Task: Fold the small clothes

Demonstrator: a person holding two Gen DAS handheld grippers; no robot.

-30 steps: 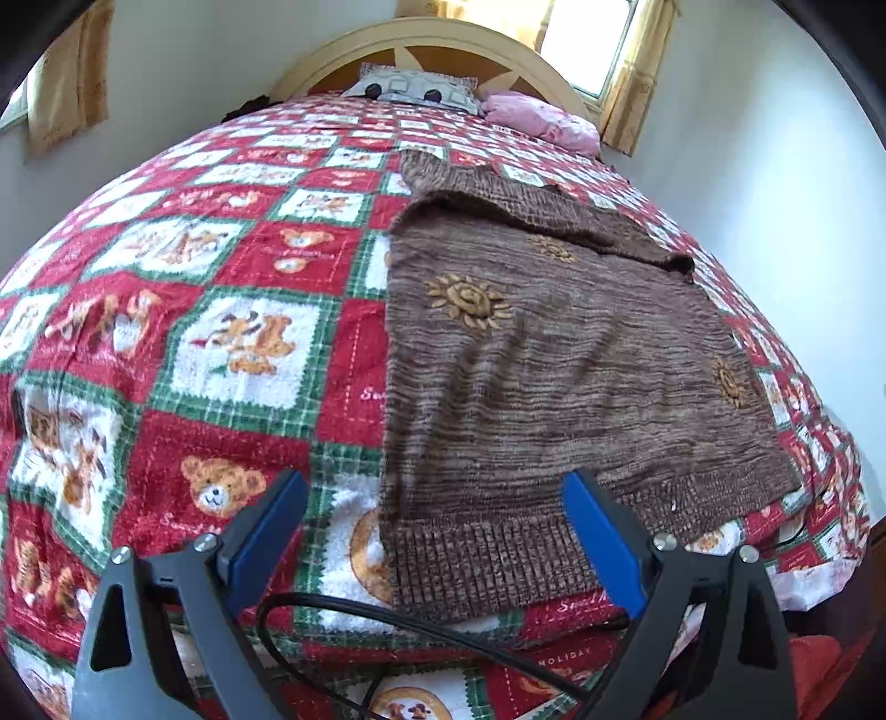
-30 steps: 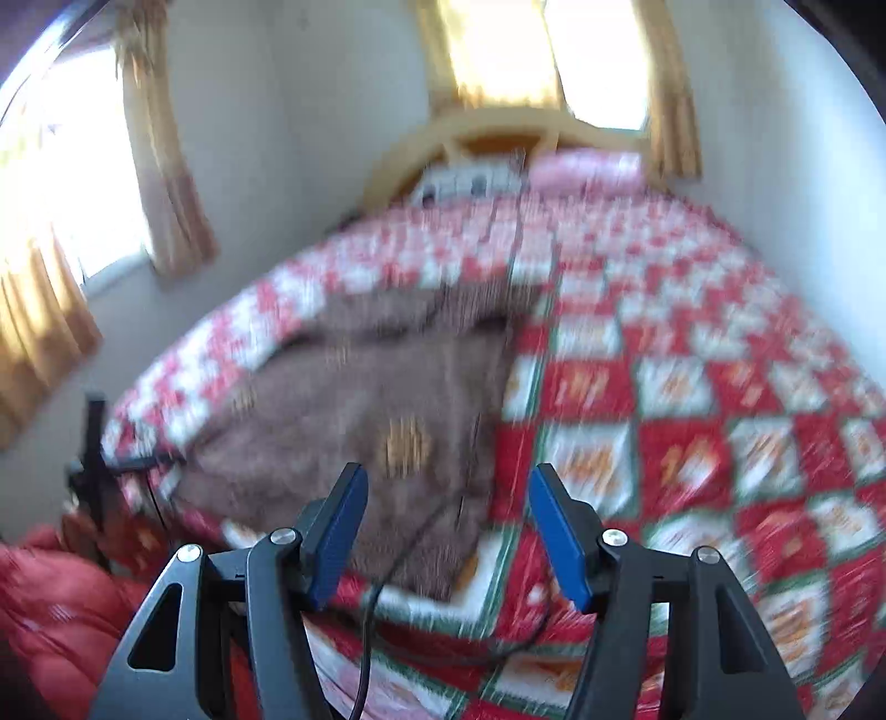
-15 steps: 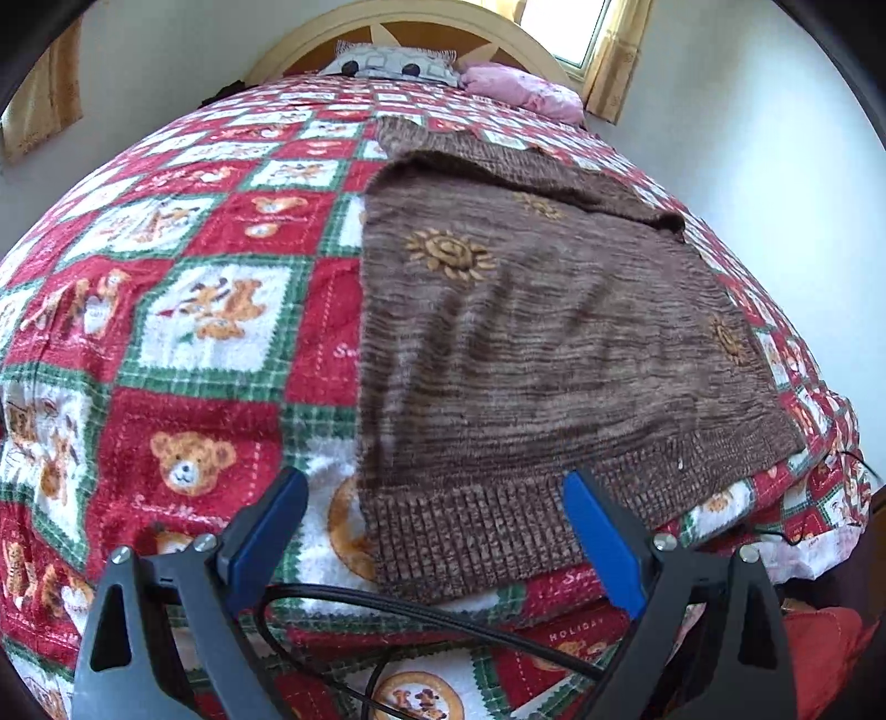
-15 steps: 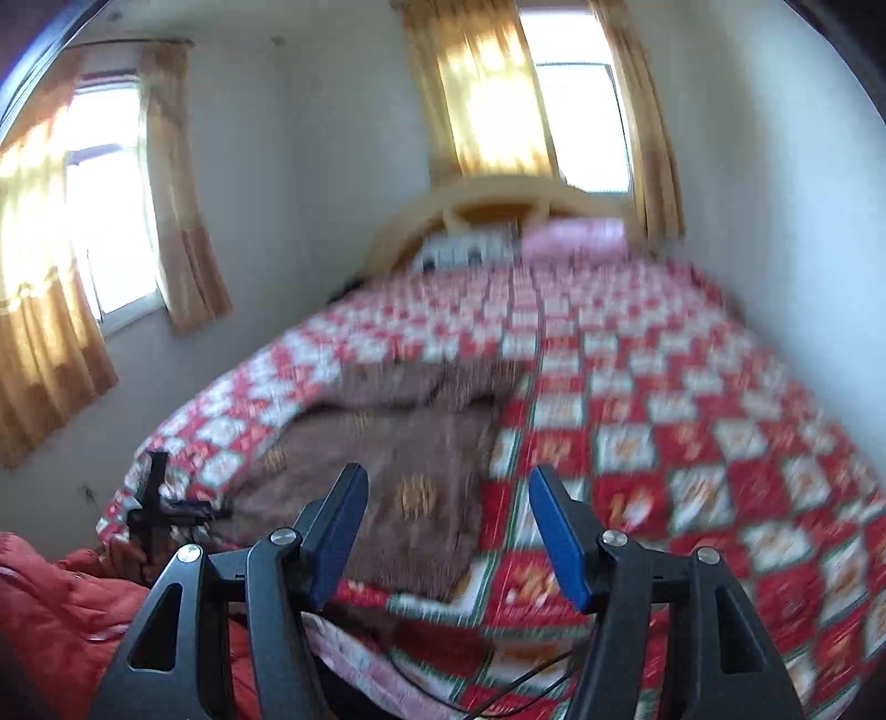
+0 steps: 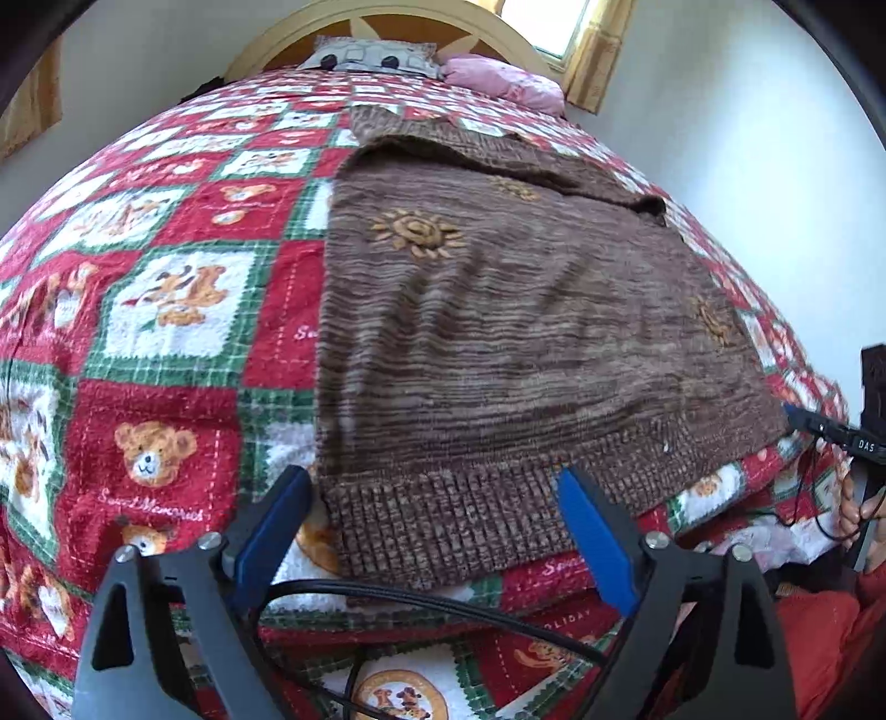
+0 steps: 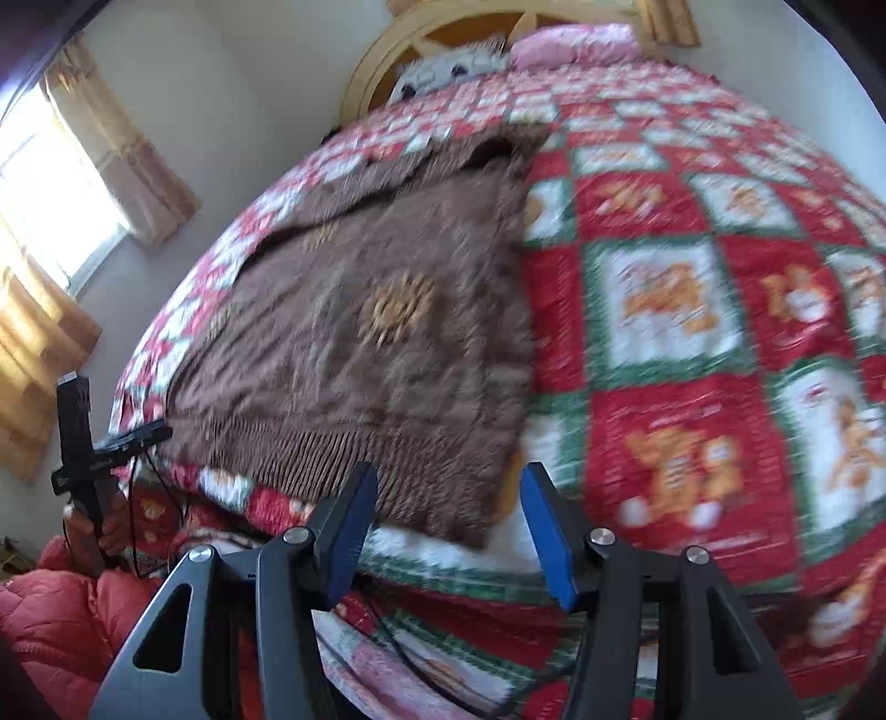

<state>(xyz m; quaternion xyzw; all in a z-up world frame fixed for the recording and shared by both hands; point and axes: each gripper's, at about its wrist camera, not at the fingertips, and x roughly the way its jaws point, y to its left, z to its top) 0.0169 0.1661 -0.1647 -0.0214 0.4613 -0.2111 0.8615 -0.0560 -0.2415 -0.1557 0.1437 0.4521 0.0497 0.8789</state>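
Brown sweater lies flat at the bed's foot edge. Left gripper and right gripper jaws apart, empty; should pinch the ribbed hem corners squarely, lift evenly.

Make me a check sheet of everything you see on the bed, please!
Surface: red, green and white teddy-bear quilt covering the bed.
Job's things: brown knitted sweater with orange suns lying flat, ribbed hem nearest, not yet folded.
Clutter: nothing seen.
Grippers: left gripper open, empty, at the hem; right gripper open, empty, at the hem corner.
Cables: black cable looping below the left fingers.
Surroundings: pink pillow, wooden headboard, yellow curtains.
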